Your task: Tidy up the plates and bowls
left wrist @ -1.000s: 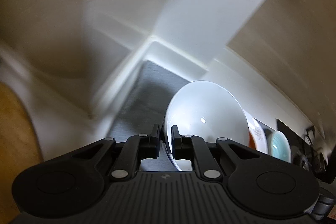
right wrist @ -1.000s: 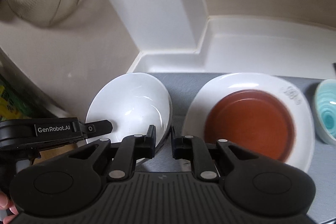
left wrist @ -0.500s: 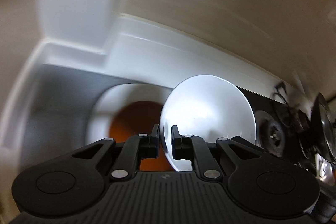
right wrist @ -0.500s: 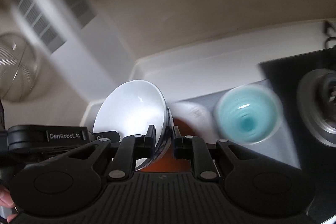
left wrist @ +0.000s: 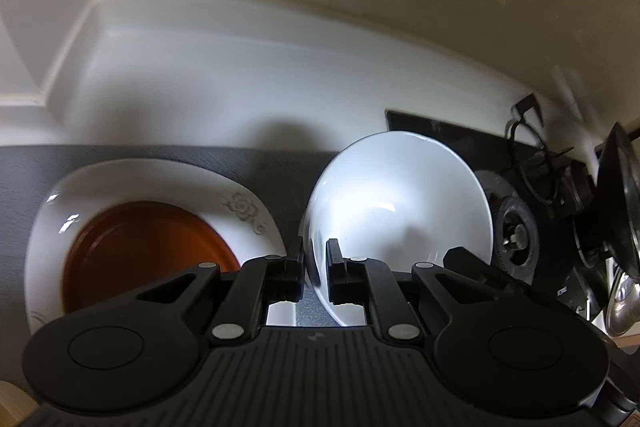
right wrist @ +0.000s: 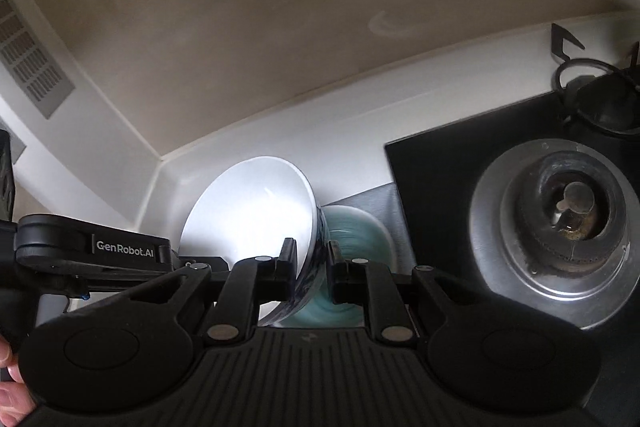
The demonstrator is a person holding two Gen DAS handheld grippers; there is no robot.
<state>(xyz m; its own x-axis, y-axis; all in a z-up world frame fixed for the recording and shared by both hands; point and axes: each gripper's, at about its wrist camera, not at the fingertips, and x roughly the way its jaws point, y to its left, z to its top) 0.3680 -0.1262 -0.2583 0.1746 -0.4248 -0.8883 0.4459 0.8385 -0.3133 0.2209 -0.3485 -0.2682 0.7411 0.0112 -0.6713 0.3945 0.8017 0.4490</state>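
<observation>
So the biggest dish here is the white plate (left wrist: pixel 248 187) lying flat on the grey mat (left wrist: pixel 140 153), with a brown plate (left wrist: pixel 148 251) stacked inside it. Next to it, tipped up on edge, is the white bowl (left wrist: pixel 400 203), nothing in it, blue pattern on the outside in the right wrist view. Behind it sits a smaller teal bowl (right wrist: pixel 360 231), also empty, beside the stove burner (right wrist: pixel 560 219). Left gripper (left wrist: pixel 315 267) pinches the white bowl's rim. Right gripper (right wrist: pixel 312 267) also straddles that rim, fingers nearly touching it.
</observation>
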